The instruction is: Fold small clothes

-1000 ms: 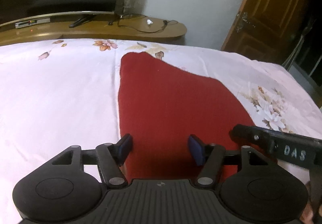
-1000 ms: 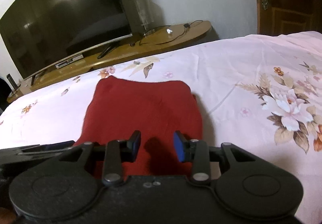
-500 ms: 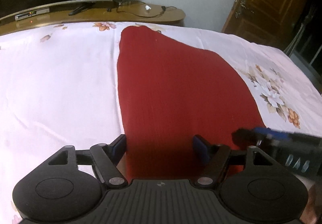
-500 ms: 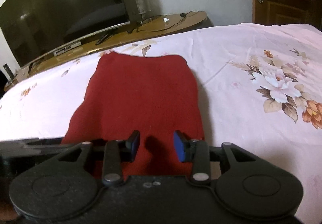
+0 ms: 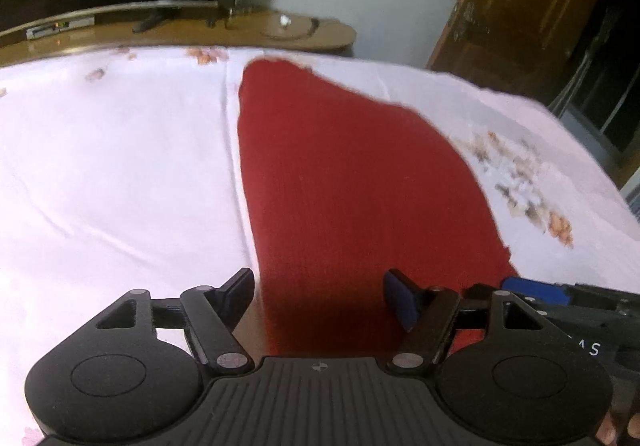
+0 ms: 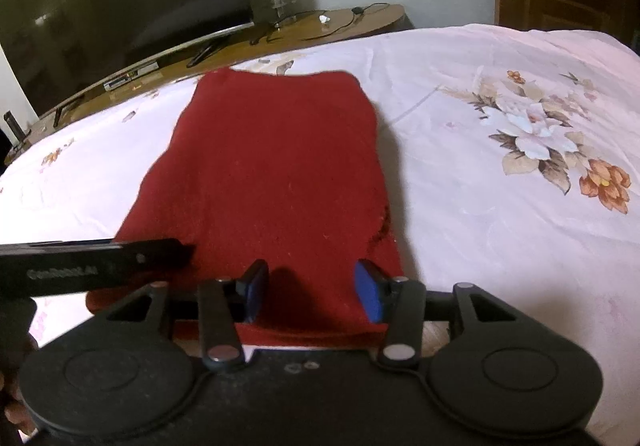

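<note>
The red cloth (image 6: 276, 173) lies flat on the flowery bedsheet (image 6: 500, 213). Left gripper (image 5: 320, 296) and right gripper (image 6: 312, 288) hang wide over its near edge. They might pinch the sheet too.

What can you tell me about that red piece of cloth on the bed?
The red cloth is a dark red, knit-looking garment lying flat on the pale floral bedsheet, its far end toward the TV. Its edges are wavy, with a small pucker at the right side. Both tools, the left tool and the right tool, sit open over its near edge.
</note>
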Demonstrator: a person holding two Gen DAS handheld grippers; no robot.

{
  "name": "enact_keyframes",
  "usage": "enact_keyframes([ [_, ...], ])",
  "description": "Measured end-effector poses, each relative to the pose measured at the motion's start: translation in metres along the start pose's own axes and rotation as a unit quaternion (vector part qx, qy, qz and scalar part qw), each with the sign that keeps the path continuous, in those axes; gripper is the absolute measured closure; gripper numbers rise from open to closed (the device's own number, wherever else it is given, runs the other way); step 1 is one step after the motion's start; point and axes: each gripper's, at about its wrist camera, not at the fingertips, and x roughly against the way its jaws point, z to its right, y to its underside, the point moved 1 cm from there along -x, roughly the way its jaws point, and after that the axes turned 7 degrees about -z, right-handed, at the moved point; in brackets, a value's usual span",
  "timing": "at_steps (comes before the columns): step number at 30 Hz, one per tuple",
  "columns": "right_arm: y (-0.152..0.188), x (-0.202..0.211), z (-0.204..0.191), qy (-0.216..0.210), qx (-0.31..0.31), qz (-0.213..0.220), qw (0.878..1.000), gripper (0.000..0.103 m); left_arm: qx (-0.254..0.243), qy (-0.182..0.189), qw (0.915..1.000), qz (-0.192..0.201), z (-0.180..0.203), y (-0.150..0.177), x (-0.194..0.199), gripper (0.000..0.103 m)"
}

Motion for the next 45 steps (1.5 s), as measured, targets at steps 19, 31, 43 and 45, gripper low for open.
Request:
enact_keyframes([
  [19, -0.058, -0.021, 0.044, -0.045, -0.083, 0.008, 0.996, 0.023, 0.087, 0.027, 0.9958, -0.007, -0.027, -0.043, -0.035, 0.015],
  [31, -0.073, -0.069, 0.059, -0.086, -0.096, -0.036, 0.991, 0.024, 0.112, 0.054, 0.9919, -0.028, -0.026, -0.052, -0.076, 0.015],
  [43, -0.077, -0.071, 0.047, -0.146, -0.096, -0.038, 0.984, 0.067, 0.106, 0.055, 0.9927, -0.016, -0.021, -0.053, -0.072, 0.044],
  [45, -0.078, -0.063, 0.044, -0.155, -0.099, -0.026, 0.983, 0.069, 0.116, 0.062, 0.9912, -0.009, -0.024, -0.053, -0.065, 0.048],
])
